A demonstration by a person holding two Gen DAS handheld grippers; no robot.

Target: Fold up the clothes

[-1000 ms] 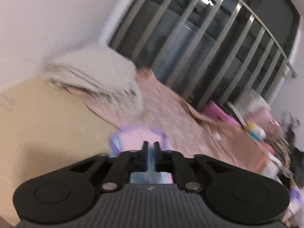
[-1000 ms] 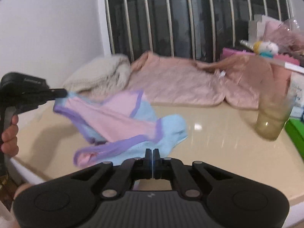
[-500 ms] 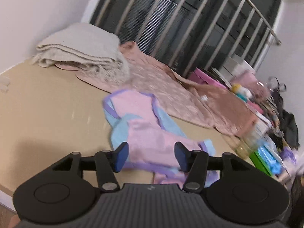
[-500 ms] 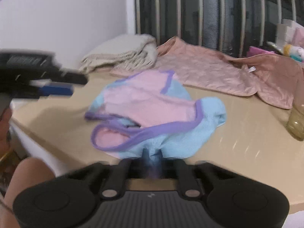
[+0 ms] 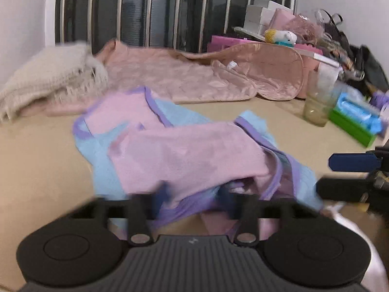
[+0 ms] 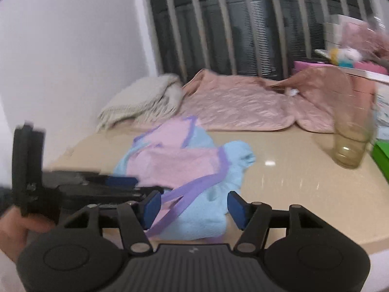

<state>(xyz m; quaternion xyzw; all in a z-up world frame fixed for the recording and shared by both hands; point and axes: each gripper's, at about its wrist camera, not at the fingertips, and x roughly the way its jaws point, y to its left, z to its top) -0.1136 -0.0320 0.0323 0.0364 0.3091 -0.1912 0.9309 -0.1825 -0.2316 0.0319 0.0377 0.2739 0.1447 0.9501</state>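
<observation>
A small pink and light-blue garment [image 5: 189, 155] with purple trim lies crumpled on the beige table [image 5: 43, 158]. My left gripper [image 5: 194, 194] is at its near edge. Its blurred jaws are closing, still apart, with a bunch of purple-trimmed fabric between them. In the right wrist view the garment [image 6: 180, 165] lies just ahead of my right gripper [image 6: 192, 206]. Those jaws are opening, and the blue fabric between them is not pressed by the pads. The left gripper [image 6: 148, 186] reaches in from the left, held by a hand. The right gripper [image 5: 323, 177] shows at the right edge of the left wrist view.
A pink quilted cloth [image 5: 170, 77] is spread at the back, with a folded beige knitted blanket [image 5: 48, 77] to its left. A drinking glass [image 6: 350, 143] and a green box [image 5: 352, 129] stand at the right, among boxes and bags. A barred window is behind.
The left gripper let go of the lifted corner, the garment dropped onto the table, and that gripper swung down to the near edge. The right gripper, shut on the blue edge, has opened.
</observation>
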